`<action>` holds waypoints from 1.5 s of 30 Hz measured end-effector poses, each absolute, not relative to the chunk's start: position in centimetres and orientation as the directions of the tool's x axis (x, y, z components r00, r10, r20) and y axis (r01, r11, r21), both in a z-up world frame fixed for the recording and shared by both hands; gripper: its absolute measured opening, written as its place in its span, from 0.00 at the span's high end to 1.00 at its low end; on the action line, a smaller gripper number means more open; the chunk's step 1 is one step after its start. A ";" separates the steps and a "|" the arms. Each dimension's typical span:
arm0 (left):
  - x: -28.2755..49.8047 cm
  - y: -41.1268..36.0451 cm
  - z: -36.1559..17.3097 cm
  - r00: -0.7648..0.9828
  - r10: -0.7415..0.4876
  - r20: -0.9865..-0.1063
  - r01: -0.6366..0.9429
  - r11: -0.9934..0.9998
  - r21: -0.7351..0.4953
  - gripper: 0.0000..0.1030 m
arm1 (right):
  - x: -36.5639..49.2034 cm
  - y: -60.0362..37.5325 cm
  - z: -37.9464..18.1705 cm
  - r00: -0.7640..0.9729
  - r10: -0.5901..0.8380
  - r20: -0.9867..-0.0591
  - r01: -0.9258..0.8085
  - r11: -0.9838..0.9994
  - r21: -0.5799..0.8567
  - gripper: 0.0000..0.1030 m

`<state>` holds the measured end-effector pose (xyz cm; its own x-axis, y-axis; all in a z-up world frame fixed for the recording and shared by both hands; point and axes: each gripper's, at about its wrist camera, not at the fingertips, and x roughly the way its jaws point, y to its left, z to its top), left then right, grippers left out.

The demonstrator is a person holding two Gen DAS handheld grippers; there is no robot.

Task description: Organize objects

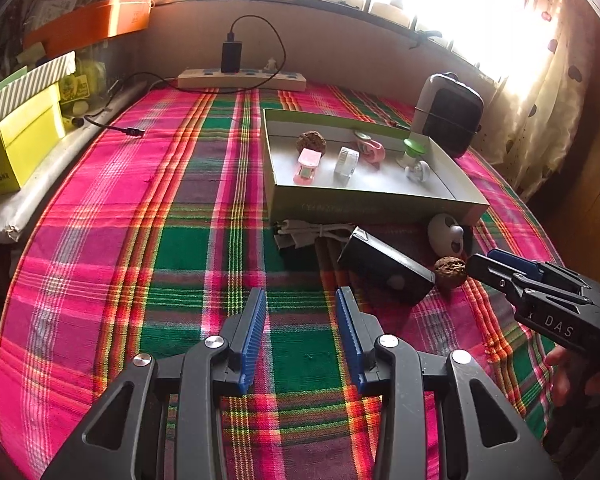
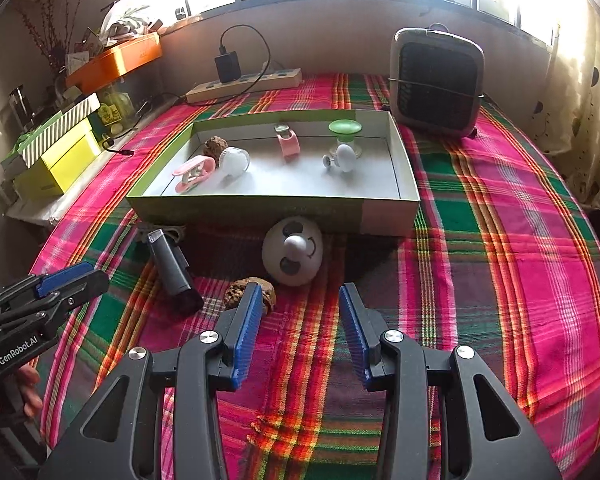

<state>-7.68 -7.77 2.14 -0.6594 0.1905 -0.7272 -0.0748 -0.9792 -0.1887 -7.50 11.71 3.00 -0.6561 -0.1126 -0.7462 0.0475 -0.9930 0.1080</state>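
We hold both grippers low over the plaid cloth [image 2: 500,220], and neither grips anything. Our left gripper [image 1: 301,300] has its blue pads standing apart with only bare cloth between them. Our right gripper [image 2: 300,296] also has its fingers parted and empty; its left finger partly hides a brown walnut [image 2: 240,292] lying on the cloth.

Ahead of us sits the shallow green-walled box [image 2: 260,208], open at the top, with its pale floor showing. Inside it we see, toward the left, a second walnut [image 2: 214,145] at the back, a pink toy car [image 2: 192,174] in front of it and a small white fan [image 2: 234,162] just beside them. Further right lies a pink clip-like item [image 2: 287,142], and near the right end a green-topped stand [image 2: 344,130] stands behind a white round gadget [image 2: 344,156].

Outside the box, on the cloth just before its near wall, rest a white panda-faced gadget [image 2: 292,256], a black rectangular device [image 2: 174,270] lying tilted, and a bundled white cable [image 1: 316,232] against the wall. The loose walnut lies between the black device and the panda gadget, near our right fingers.

Behind the box stand a small heater [image 2: 436,84] and a power strip [image 2: 244,84] with a black charger plugged in.
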 end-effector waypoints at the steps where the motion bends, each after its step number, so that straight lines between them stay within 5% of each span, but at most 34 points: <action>1: -7.7 -7.7 2.1 -0.658 0.192 -0.728 -0.075 -0.979 -0.190 0.67 | -7.6 11.6 3.0 -0.655 -0.120 -0.746 0.053 -0.992 0.113 0.57; 31: -8.5 -6.2 2.6 -0.613 0.224 -0.757 -0.080 -0.972 -0.223 0.67 | -9.0 9.9 1.4 -0.627 -0.107 -0.772 0.057 -0.994 0.092 0.53; 38: -9.3 -4.3 2.9 -0.603 0.223 -0.766 -0.085 -0.973 -0.217 0.63 | -8.8 11.0 1.4 -0.627 -0.123 -0.769 0.065 -0.992 0.106 0.70; 45: -9.8 -2.5 3.1 -0.596 0.230 -0.769 -0.085 -0.971 -0.224 0.63 | -8.4 11.9 1.3 -0.624 -0.165 -0.764 0.095 -0.986 0.135 0.70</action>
